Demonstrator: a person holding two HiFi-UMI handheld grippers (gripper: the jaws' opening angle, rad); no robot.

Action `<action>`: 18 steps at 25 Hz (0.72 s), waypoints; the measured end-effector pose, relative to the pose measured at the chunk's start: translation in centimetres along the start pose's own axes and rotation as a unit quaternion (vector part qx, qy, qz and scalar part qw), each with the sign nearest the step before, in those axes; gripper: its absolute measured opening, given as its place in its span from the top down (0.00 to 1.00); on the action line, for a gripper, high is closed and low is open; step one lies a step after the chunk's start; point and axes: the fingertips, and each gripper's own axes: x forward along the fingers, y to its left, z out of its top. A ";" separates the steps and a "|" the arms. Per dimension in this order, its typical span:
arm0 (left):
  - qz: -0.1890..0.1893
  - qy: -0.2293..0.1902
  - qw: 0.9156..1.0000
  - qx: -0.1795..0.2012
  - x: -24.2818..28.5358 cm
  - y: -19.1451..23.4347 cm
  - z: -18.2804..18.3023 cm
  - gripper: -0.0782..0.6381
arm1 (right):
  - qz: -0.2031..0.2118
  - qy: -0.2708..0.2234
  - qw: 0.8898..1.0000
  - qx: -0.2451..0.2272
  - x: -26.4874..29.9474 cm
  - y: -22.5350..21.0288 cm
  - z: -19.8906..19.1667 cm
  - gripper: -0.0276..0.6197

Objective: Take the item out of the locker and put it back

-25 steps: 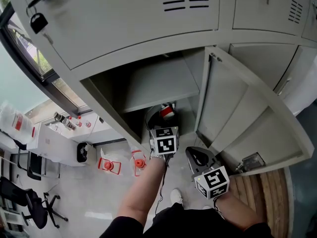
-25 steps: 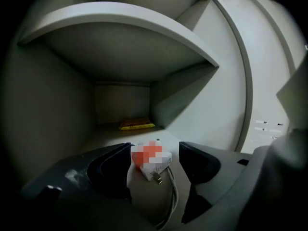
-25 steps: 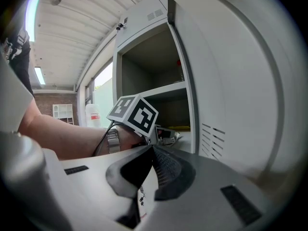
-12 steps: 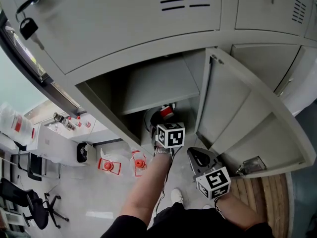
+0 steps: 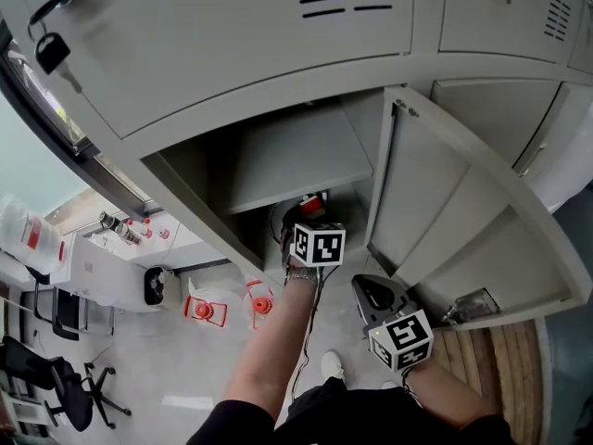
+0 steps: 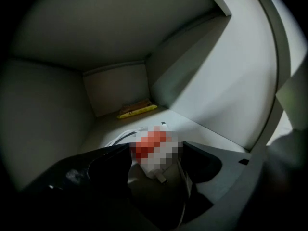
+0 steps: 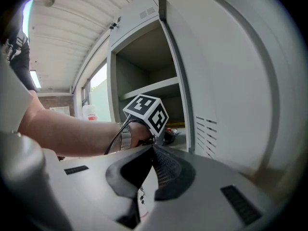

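Reach into the open locker [image 5: 287,160] for the red-and-white item [image 6: 151,143]

Left gripper [image 6: 156,153] is inside the lower compartment. Its 2 jaws are wide, having just been opening, and straddle the item and its white cable on the locker floor, seemingly without pressing it. Right gripper [image 7: 153,148] hangs outside to the right, jaws together, empty. Likely the take-out step: next, close on the item and draw it out.
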 end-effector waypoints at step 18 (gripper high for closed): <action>-0.110 -0.017 0.991 0.070 -1.6 -2.1 -0.5 0.46 | -0.002 -0.004 1.000 0.011 -0.7 0.9 -0.4 0.88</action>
